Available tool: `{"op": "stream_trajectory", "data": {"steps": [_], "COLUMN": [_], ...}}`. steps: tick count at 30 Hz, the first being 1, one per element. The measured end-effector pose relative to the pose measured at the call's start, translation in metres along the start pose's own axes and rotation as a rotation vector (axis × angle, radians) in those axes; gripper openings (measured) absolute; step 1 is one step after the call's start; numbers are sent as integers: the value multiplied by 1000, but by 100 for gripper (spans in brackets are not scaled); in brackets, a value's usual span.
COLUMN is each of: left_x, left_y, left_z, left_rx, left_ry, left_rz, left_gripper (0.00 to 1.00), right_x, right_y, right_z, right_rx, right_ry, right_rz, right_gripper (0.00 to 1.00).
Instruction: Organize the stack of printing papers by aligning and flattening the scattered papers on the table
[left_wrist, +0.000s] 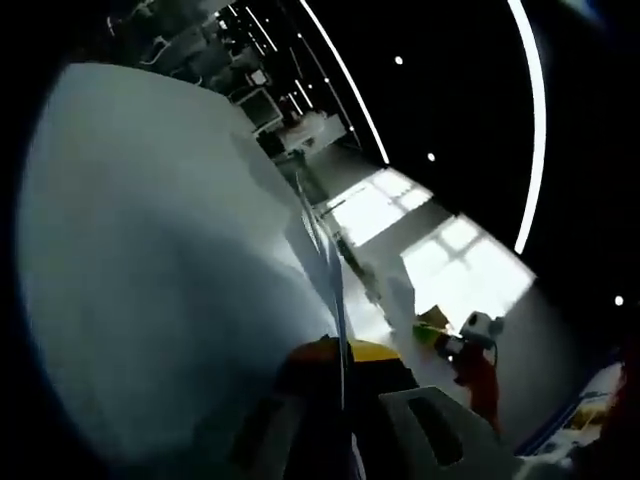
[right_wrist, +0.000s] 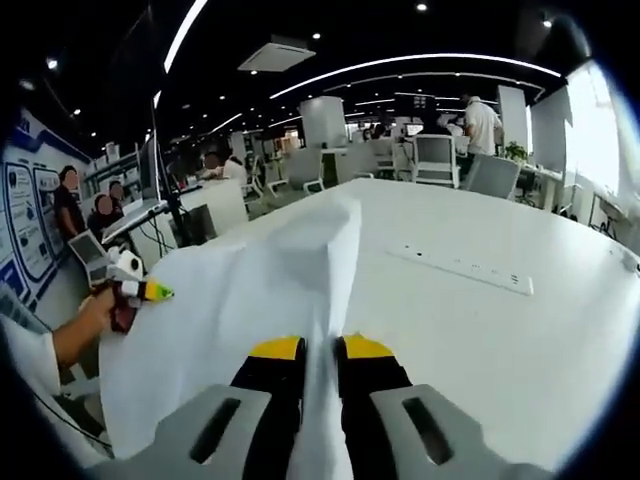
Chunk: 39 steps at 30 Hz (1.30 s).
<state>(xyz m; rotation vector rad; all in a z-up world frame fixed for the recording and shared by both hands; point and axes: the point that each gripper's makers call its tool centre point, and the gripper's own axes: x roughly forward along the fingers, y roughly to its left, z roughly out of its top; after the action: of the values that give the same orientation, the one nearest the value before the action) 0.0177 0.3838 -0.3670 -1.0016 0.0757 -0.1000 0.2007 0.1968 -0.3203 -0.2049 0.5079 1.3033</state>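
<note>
Presently, in the left gripper view, the papers (left_wrist: 170, 270) spread as a broad white sheet across the left and centre, seen edge-on along their right margin, which runs down into the left gripper (left_wrist: 345, 365). Its yellow-tipped black jaws stand together, one on each side of that edge, clamped on the papers. To the right, a glossy floor (left_wrist: 440, 260) reflects bright windows, and further right and lower the other gripper appears small, red and white with a yellow-green tip. In the right gripper view, a hand (right_wrist: 95, 310) at far left grips the left gripper (right_wrist: 135, 290), which touches the left edge of the papers (right_wrist: 250, 300). The papers are lifted off the white bench (right_wrist: 520, 340) and rise to a folded ridge toward the centre. At bottom centre the right gripper (right_wrist: 320, 350) has its jaws close together, clamped on the near edge of the papers, a strip of sheet between the yellow tips. Right of this, a white strip (right_wrist: 465, 268) lies flat on the bench, well apart from the papers.
</note>
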Motion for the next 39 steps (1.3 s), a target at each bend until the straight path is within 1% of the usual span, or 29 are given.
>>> {"op": "stream_trajectory", "data": {"steps": [5,9,10,11,13,14,17,18,21,24,28,32,35,39], "left_x": [2,4,4,4,4,4,3,1,0,-1,-2,-3,-4,-4], "left_y": [5,14,11,10,14,11,9,6,4,1,-1,-3,-4,-3], "left_z": [6,17,12,11,17,13,13,10,10,6,3,2,2,3], "left_rx": [14,15,16,13,13,15,15,14,5,0,-4,-13,-18,-22], "left_ry": [-7,-9,-9,-10,-17,-19,-34,-40,-54,-57,-59,-64,-70,-73], "left_rz": [11,16,16,16,17,16,12,11,7,5,3,-1,-2,-4], "left_gripper": [6,6,6,6,6,6,6,6,6,6,6,6,6,6], "right_x": [8,10,11,11,13,14,16,17,20,22,23,28,31,36], "right_y": [-2,-4,-3,-3,-2,-1,-1,0,2,6,7,13,18,28], "right_z": [1,2,4,5,6,7,7,6,4,5,7,6,6,14], "right_rx": [6,6,8,10,9,9,20,20,11,10,13,1,-4,-6], "right_ry": [4,3,-3,-7,-11,-16,-22,-25,-18,-20,-31,-39,-44,-76], "right_rz": [-1,-2,-2,-2,-7,-8,-9,-12,-28,-26,-51,-70,-70,-53], "right_gripper": [9,9,9,9,9,9,9,9,9,9,9,9,9,9]}}
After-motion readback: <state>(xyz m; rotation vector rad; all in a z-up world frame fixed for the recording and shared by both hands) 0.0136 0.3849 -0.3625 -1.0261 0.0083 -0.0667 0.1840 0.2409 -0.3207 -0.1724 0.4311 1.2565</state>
